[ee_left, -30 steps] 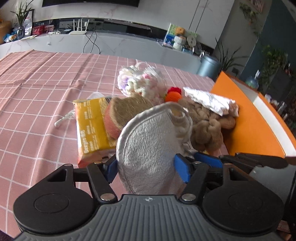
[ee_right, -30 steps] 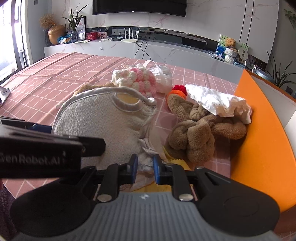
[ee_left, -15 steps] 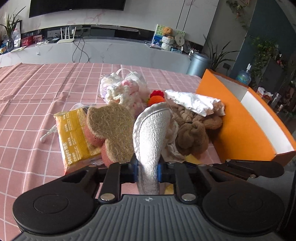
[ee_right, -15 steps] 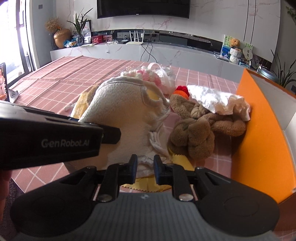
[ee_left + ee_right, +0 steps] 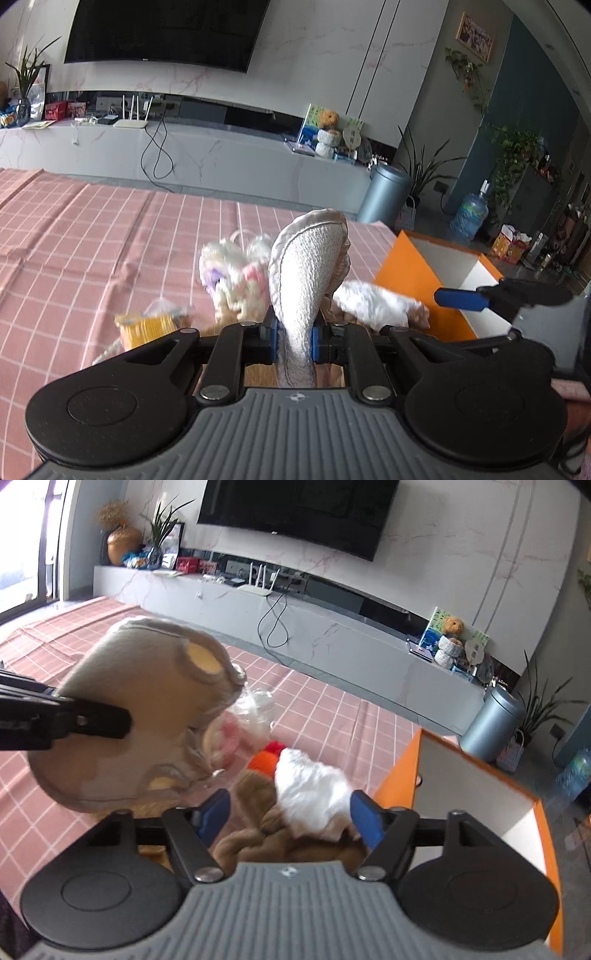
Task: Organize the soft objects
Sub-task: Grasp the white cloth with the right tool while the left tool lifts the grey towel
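My left gripper (image 5: 294, 339) is shut on a white terry bib (image 5: 306, 273), which stands up between its blue pads, lifted off the pile. In the right wrist view the same bib (image 5: 140, 709) hangs at the left, clamped by the left gripper's black finger (image 5: 74, 720). My right gripper (image 5: 290, 816) has its jaws opening, with nothing pressed between them. Below it on the table lie a brown plush toy (image 5: 258, 834) and a white fluffy cloth (image 5: 314, 790). A pastel knitted bundle (image 5: 232, 277) sits behind the bib.
An orange box (image 5: 461, 775) with a white inside stands open at the right. A yellow packet (image 5: 151, 325) and an orange-red ball (image 5: 266, 757) lie in the pile. The pink checked tablecloth (image 5: 92, 240) stretches away to the left.
The left gripper closed on the bib and lifted it. The right gripper let go of the bib's lower edge and spread its jaws. Both views rose above the pile.
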A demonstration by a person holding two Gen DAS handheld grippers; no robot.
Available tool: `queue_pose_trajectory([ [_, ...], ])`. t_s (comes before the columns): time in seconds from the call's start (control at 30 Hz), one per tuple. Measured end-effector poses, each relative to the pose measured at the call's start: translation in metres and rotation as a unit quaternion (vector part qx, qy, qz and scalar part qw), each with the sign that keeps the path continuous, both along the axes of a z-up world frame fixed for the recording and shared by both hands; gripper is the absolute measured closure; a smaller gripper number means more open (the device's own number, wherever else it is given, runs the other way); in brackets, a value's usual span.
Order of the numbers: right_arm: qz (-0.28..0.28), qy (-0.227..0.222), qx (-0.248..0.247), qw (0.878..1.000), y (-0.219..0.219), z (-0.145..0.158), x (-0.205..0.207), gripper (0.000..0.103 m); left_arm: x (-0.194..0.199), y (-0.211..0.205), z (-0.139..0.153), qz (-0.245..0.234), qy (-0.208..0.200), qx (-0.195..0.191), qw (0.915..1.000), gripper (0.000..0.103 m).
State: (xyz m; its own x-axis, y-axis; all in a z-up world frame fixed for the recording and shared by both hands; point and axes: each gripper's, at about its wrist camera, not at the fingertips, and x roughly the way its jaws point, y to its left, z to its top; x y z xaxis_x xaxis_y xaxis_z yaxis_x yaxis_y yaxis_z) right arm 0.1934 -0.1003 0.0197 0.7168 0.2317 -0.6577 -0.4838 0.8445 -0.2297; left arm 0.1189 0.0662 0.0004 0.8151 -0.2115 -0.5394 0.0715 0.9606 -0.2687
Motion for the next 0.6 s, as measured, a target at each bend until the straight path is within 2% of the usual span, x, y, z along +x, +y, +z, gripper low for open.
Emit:
queue_pose_trajectory([
  [0.1, 0.014, 0.016, -0.028, 0.999, 0.003, -0.002, 0.032, 0.029, 0.012, 0.0, 0.0, 0.0, -0.001, -0.003, 1.0, 0.085],
  [0.2, 0.015, 0.055, -0.04, 0.998, 0.005, -0.011, 0.062, 0.029, 0.021, 0.0, -0.007, 0.002, 0.005, -0.005, 1.0, 0.085],
  [0.33, 0.013, 0.083, -0.07, 0.994, 0.01, -0.029, 0.08, 0.03, 0.024, 0.003, -0.018, 0.005, 0.018, -0.017, 0.9997, 0.085],
  [0.4, 0.009, 0.104, -0.07, 0.992, 0.01, -0.033, 0.085, 0.043, 0.024, 0.005, -0.021, 0.005, 0.021, -0.021, 0.9996, 0.085],
  [0.47, 0.007, 0.112, -0.073, 0.991, 0.013, -0.036, 0.084, 0.046, 0.023, 0.006, -0.023, 0.007, 0.023, -0.024, 0.9994, 0.085],
  [0.57, 0.009, 0.122, -0.078, 0.989, 0.014, -0.037, 0.084, 0.059, 0.023, 0.006, -0.023, 0.007, 0.024, -0.026, 0.9993, 0.085],
  [0.6, 0.011, 0.122, -0.08, 0.989, 0.014, -0.037, 0.082, 0.067, 0.022, 0.007, -0.023, 0.008, 0.024, -0.026, 0.9993, 0.085],
])
